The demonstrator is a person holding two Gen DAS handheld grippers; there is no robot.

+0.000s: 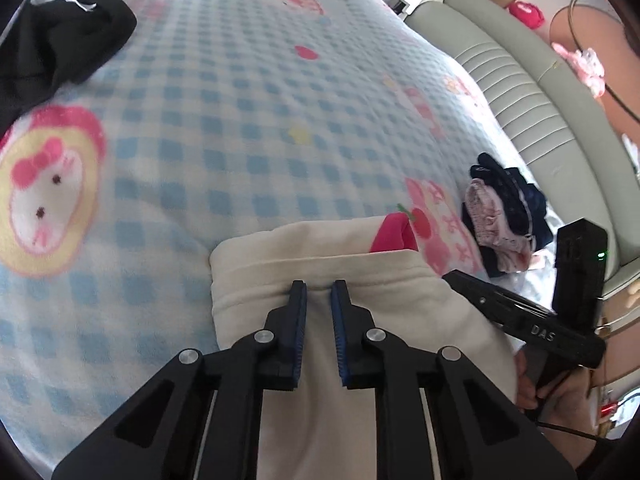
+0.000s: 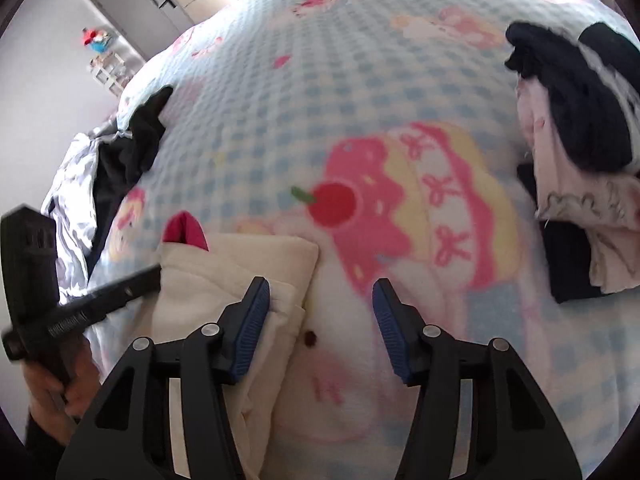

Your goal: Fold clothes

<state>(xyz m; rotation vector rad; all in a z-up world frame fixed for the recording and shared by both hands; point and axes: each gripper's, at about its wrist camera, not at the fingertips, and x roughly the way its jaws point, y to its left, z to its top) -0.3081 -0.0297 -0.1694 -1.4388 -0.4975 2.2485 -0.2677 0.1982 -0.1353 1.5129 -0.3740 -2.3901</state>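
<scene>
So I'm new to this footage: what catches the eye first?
The blue checked blanket with pink cartoon prints fills both views. A cream garment with a magenta lining lies in front, the left gripper nearly shut over it. The right gripper is open beside it.

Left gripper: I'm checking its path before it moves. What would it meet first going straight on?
The left gripper would likely meet the cream garment first; its folded edge lies right at the fingers. Whether they already touch is unclear.

1. Blue-checked cartoon blanket [image 1: 248, 128] is covering the bed ahead of the tongs.
2. Pale ribbed padded headboard [image 1: 532, 92] is running along the right.
3. Grey door [image 2: 132, 12] is standing far left, beside a pale wall [image 2: 44, 92].
</scene>
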